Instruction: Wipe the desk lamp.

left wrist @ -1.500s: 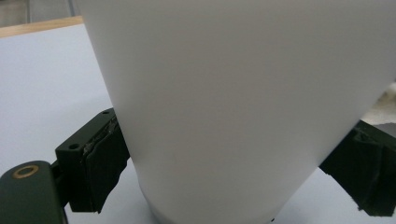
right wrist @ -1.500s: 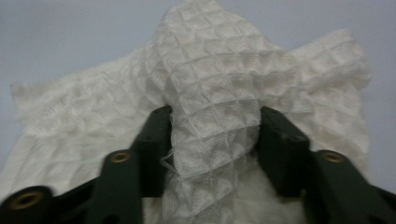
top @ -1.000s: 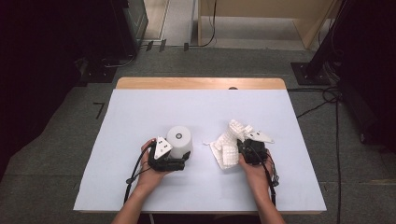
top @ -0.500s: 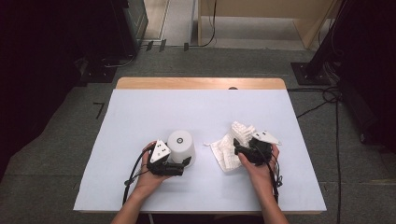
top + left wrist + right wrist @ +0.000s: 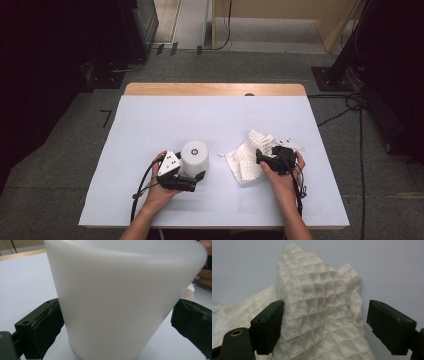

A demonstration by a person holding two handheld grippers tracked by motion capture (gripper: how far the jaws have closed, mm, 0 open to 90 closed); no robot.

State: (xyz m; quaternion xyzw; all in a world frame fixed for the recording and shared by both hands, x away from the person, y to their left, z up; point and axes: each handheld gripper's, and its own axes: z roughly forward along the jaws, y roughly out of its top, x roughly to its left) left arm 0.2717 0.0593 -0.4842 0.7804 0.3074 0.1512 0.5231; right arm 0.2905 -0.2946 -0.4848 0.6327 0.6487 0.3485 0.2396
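A white cylinder (image 5: pixel 195 156) stands upright on the table left of centre. My left gripper (image 5: pixel 194 170) holds it low down, one jaw on each side; in the left gripper view the cylinder (image 5: pixel 120 290) sits between the two black pads of that gripper (image 5: pixel 117 307). A crumpled white waffle-weave cloth (image 5: pixel 245 162) lies right of centre. My right gripper (image 5: pixel 259 156) points left at it and stands open. In the right gripper view a raised fold of the cloth (image 5: pixel 319 302) is between the spread jaws of that gripper (image 5: pixel 327 307), touching the left pad and apart from the right one.
The table (image 5: pixel 215 120) has a pale cover, with a wooden strip (image 5: pixel 215 89) along its far edge. Cables (image 5: pixel 350 107) run over the grey floor at the right. Dark equipment stands at the far left.
My left gripper and the cylinder have shifted slightly toward the person. My right gripper has moved a little to the right at the cloth's edge.
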